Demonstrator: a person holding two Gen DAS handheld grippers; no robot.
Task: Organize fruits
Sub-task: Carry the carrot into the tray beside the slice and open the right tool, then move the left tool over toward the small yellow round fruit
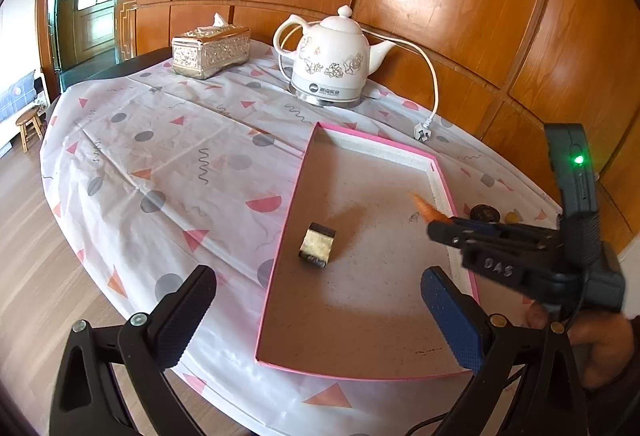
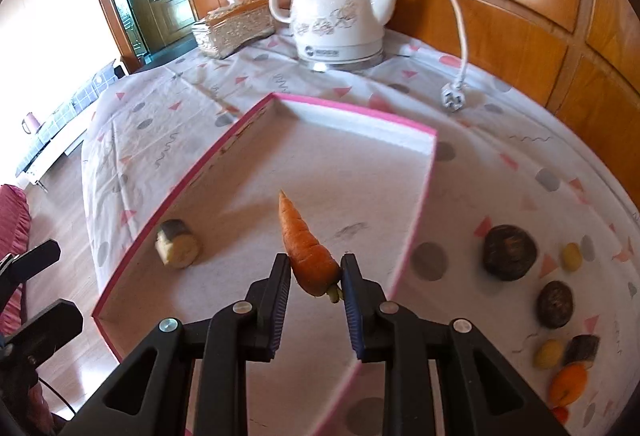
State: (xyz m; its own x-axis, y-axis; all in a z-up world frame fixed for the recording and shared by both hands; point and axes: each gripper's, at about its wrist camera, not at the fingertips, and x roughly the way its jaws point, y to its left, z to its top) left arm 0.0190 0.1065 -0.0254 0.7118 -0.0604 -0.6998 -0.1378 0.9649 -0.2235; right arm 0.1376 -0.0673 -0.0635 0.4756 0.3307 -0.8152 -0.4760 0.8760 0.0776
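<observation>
A shallow pink-rimmed tray (image 1: 291, 196) (image 2: 224, 146) lies on the patterned tablecloth. In it rests a cut piece with dark skin and pale flesh (image 1: 317, 244) (image 2: 178, 243). My right gripper (image 2: 315, 272) (image 1: 434, 226) is shut on the thick end of an orange carrot (image 2: 304, 240) (image 1: 424, 206), held above the tray's right side with its tip pointing away. My left gripper (image 1: 316, 300) hangs open over the tray's near end with nothing between its fingers. Right of the tray lie two dark round fruits (image 2: 509, 252), small yellow ones (image 2: 571, 257), another dark cut piece (image 2: 582, 350) and an orange fruit (image 2: 568, 382).
A white flowered electric kettle (image 1: 330, 60) (image 2: 336, 12) stands at the table's back, its cord and plug (image 1: 422, 132) (image 2: 452, 96) trailing to the right. A silver tissue box (image 1: 210, 50) sits at the back left. Wooden panelling backs the table. A hand (image 1: 592, 340) holds the right gripper.
</observation>
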